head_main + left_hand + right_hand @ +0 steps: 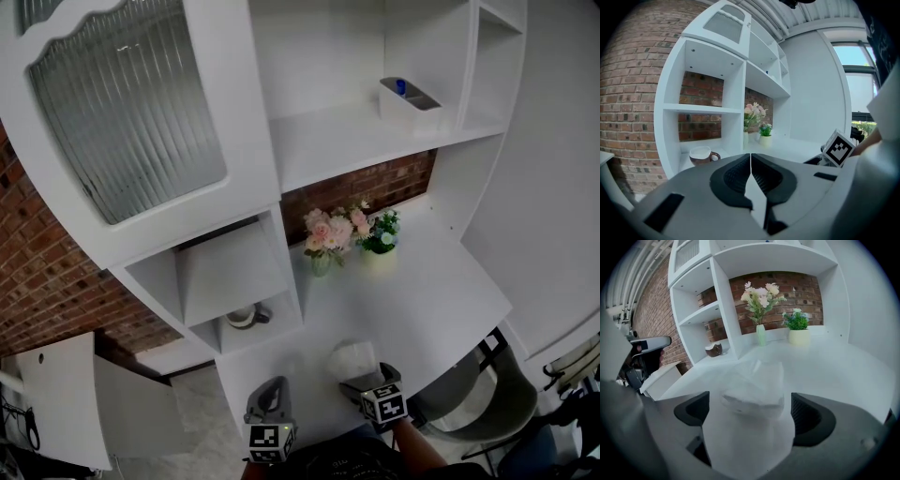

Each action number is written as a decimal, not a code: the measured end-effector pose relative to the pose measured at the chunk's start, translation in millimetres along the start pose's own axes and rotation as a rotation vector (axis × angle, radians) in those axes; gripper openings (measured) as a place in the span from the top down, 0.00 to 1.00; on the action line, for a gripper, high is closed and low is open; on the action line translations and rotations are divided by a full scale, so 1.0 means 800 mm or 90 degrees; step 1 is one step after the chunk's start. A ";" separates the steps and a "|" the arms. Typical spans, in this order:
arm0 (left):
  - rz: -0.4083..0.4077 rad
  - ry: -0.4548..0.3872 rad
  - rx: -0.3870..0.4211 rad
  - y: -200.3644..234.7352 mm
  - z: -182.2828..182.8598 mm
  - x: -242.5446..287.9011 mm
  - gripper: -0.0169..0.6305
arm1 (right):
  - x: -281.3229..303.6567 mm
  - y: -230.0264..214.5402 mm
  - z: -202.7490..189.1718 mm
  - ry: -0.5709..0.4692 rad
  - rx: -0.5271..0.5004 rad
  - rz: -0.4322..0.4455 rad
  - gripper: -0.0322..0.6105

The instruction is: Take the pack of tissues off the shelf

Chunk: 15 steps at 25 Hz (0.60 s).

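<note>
The pack of tissues (354, 359) is a soft white packet lying on the white counter (431, 291), near its front edge. My right gripper (366, 382) sits just behind it. In the right gripper view the pack (757, 387) lies between the jaws of my right gripper (752, 413), which stand wide open with both dark pads clear of its sides. My left gripper (270, 396) hovers to the left of the pack, over the counter's front. Its jaws (750, 161) are shut together with nothing between them.
A vase of pink flowers (323, 239) and a small potted plant (382, 234) stand at the back by the brick wall. A cup (246, 317) sits in the low cubby at left. A white box (410, 101) is on the upper shelf. A chair (487, 398) stands at right.
</note>
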<state>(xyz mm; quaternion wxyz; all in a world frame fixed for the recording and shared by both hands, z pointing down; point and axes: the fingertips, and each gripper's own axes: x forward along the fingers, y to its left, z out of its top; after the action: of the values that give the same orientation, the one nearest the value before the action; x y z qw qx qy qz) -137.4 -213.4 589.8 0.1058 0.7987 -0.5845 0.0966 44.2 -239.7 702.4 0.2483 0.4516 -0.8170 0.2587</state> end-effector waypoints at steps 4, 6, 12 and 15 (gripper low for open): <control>-0.019 -0.007 0.004 -0.005 -0.003 0.001 0.95 | -0.016 0.005 0.017 -0.040 0.010 -0.007 0.12; -0.025 -0.006 0.002 -0.009 -0.002 0.000 0.95 | -0.026 0.004 0.031 -0.070 0.019 -0.014 0.13; -0.040 -0.016 0.003 -0.012 0.001 -0.005 0.96 | -0.062 0.012 0.068 -0.129 -0.004 -0.019 0.13; -0.043 -0.018 0.002 -0.012 0.003 -0.008 0.95 | -0.075 0.016 0.083 -0.167 0.003 -0.005 0.13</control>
<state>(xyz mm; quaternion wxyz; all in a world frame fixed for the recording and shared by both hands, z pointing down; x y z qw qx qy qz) -130.3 -205.6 584.9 0.0996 0.8196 -0.5582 0.0825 50.1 -240.1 612.5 0.1395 0.4856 -0.8398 0.1986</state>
